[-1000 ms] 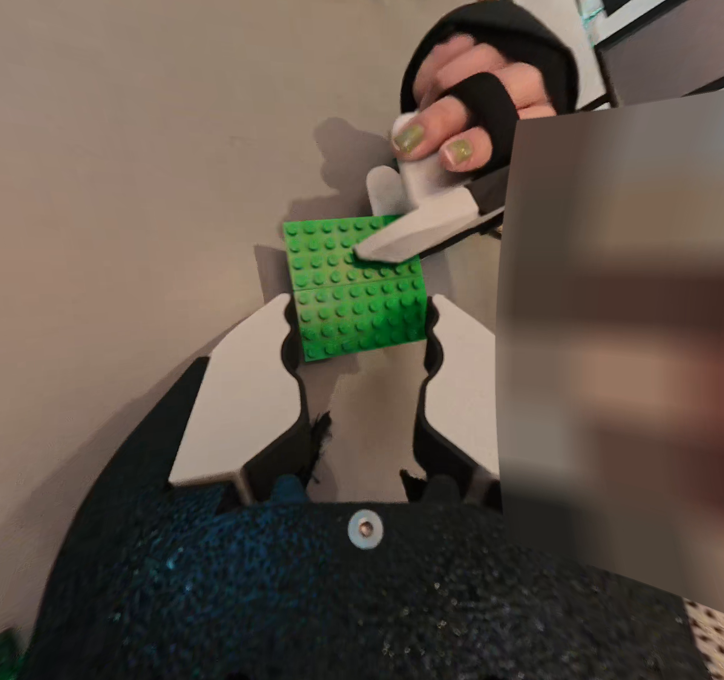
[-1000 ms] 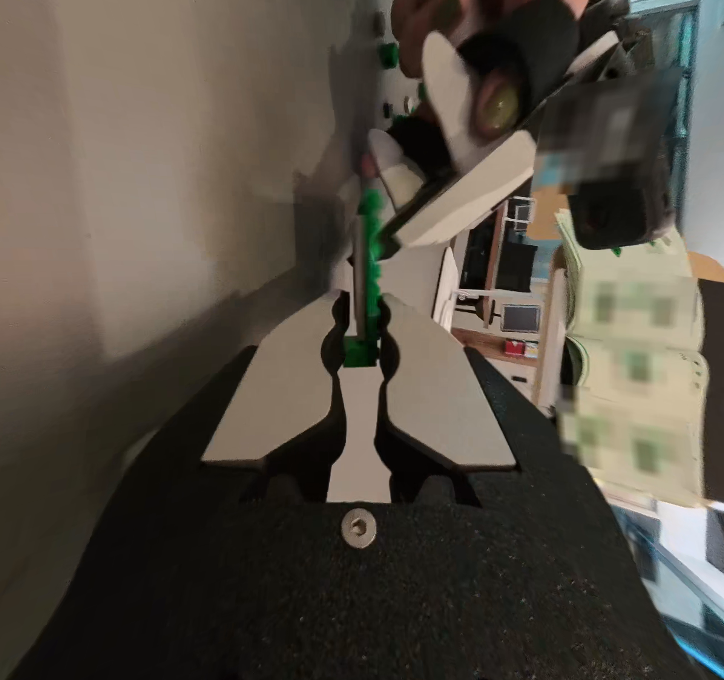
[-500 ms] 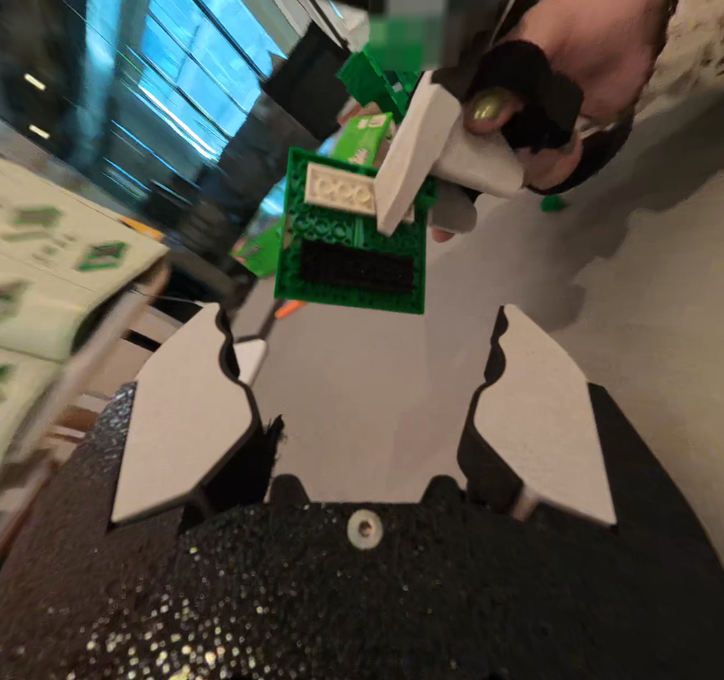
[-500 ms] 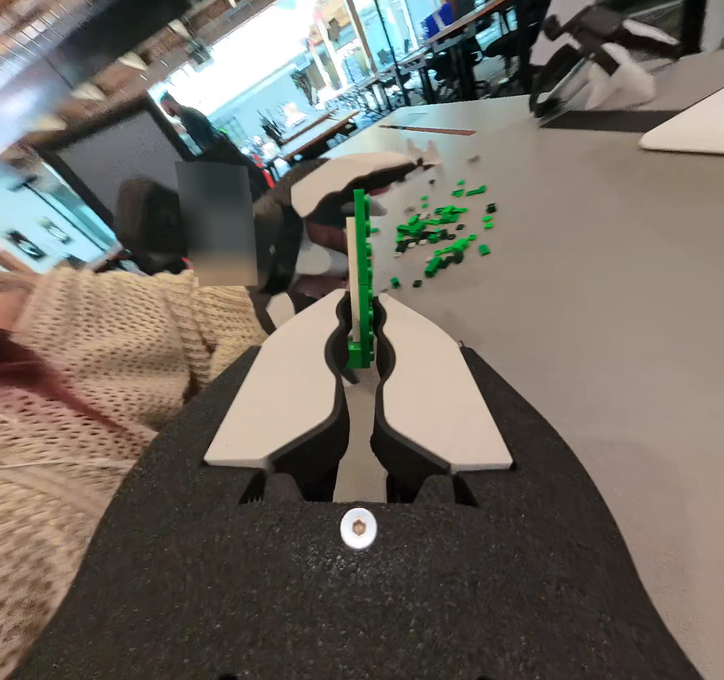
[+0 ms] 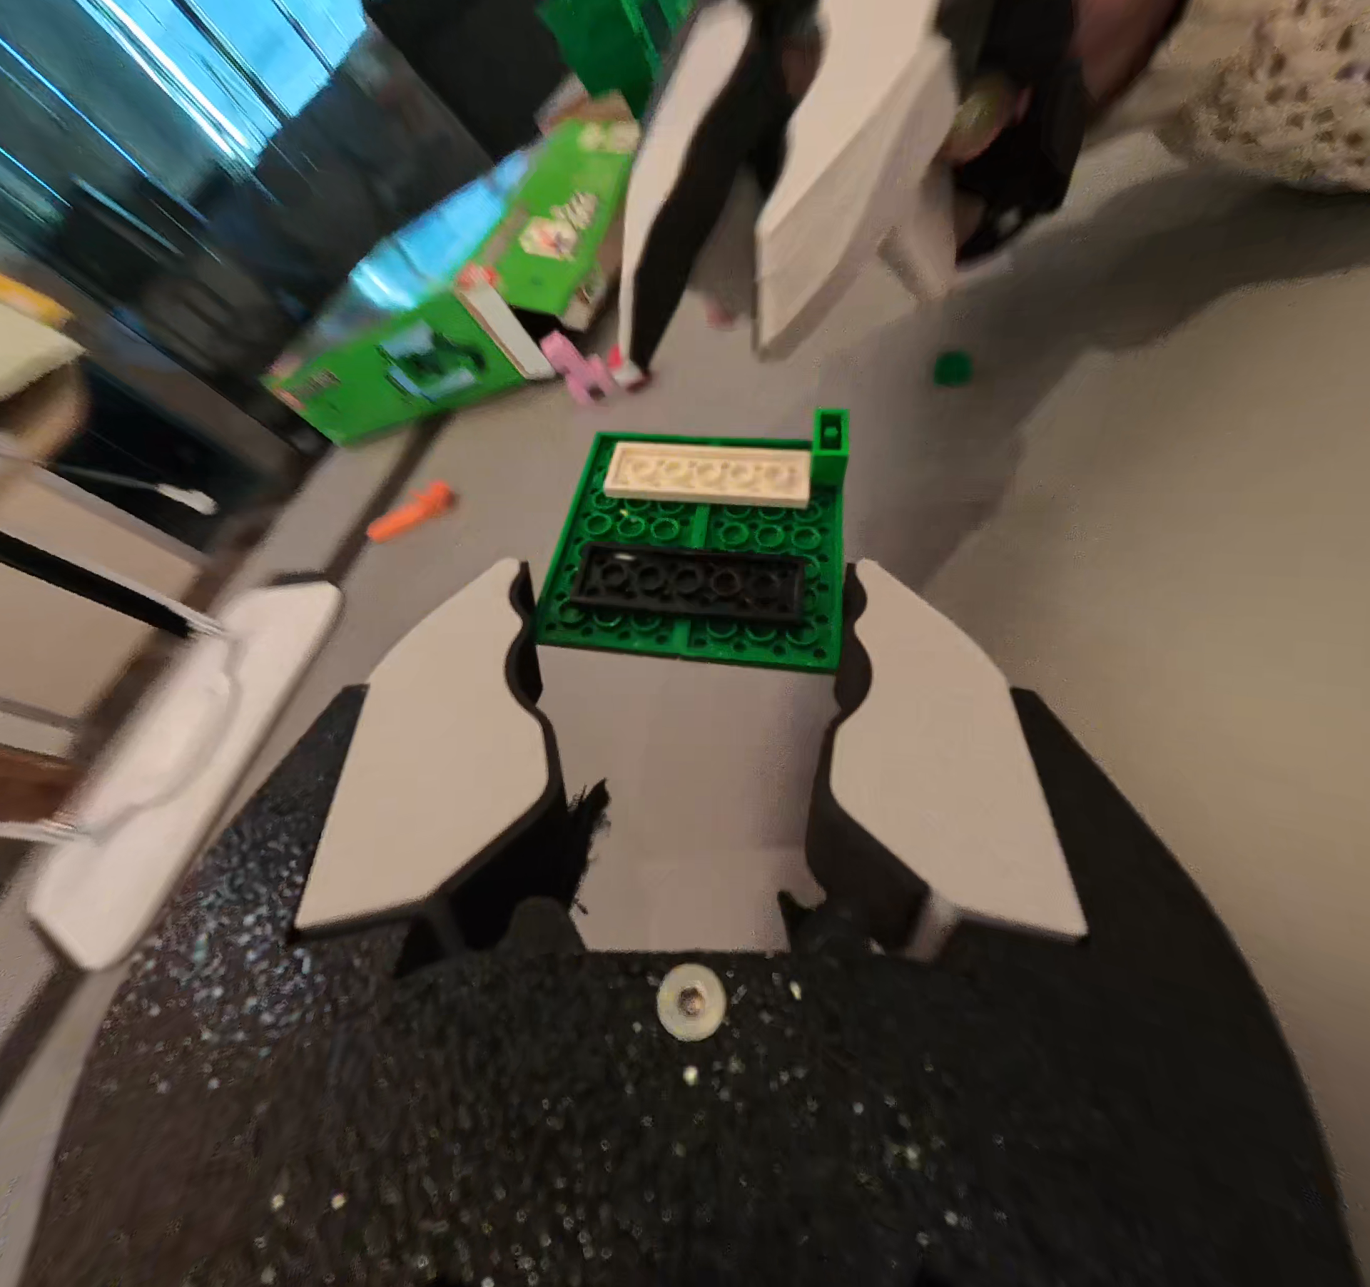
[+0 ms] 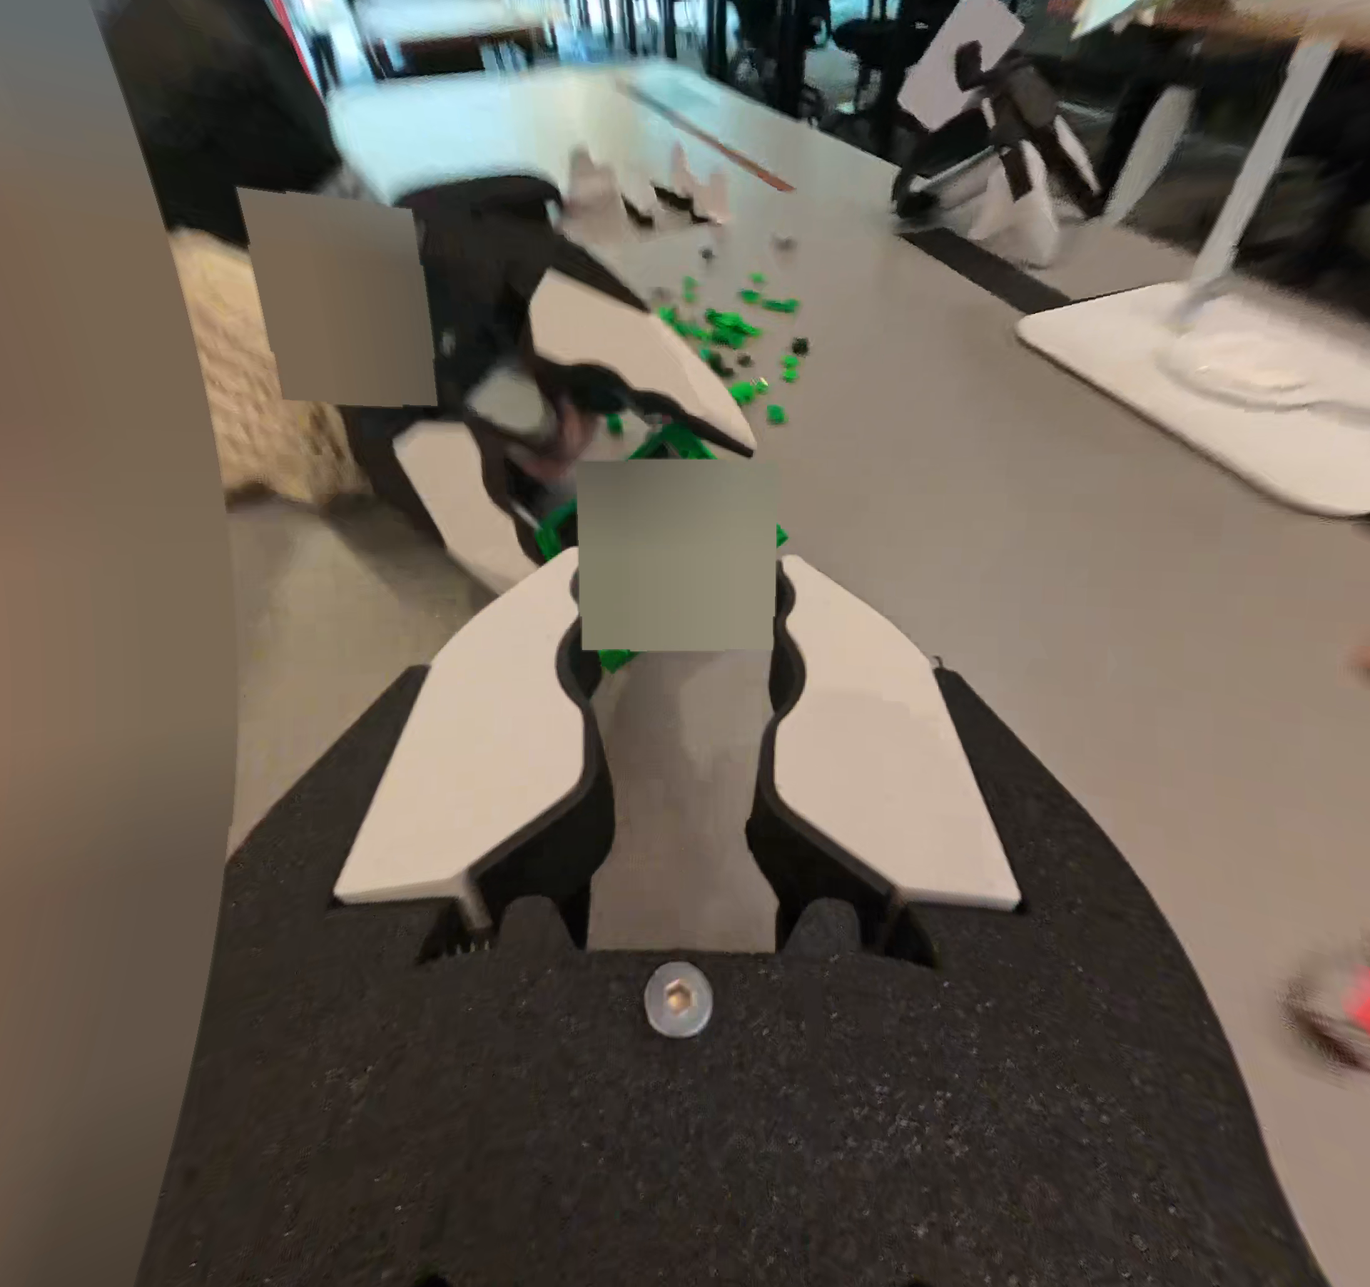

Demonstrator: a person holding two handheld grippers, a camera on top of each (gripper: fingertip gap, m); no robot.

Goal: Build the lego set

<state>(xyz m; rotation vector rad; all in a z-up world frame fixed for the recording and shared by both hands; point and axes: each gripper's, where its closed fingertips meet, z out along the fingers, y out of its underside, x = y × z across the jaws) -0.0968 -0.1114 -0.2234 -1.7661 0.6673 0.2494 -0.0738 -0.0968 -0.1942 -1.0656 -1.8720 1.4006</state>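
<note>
A green plate assembly (image 5: 689,532) faces me underside up, with a white plate (image 5: 708,473) and a black plate (image 5: 689,588) stuck across it and a small green brick (image 5: 830,454) at its far right corner. My left gripper (image 5: 686,577) is shut on its two side edges at the near corners. My right gripper (image 5: 704,358) hovers open and empty just beyond the assembly. In the right wrist view the right gripper (image 6: 678,584) is open. A blur patch hides most of the assembly there; green edges (image 6: 619,658) show around it.
A green set box (image 5: 460,303) lies at the back left of the grey table (image 5: 1112,584). Pink pieces (image 5: 586,369), an orange piece (image 5: 411,510) and a green stud (image 5: 952,368) lie near it. Several loose green bricks (image 6: 734,332) are scattered farther off. A white stand base (image 6: 1216,391) sits at the right.
The right gripper held the assembly edge-on; it has let go and opened. The left gripper has closed from wide open onto the assembly's sides, which now sits lower, underside up.
</note>
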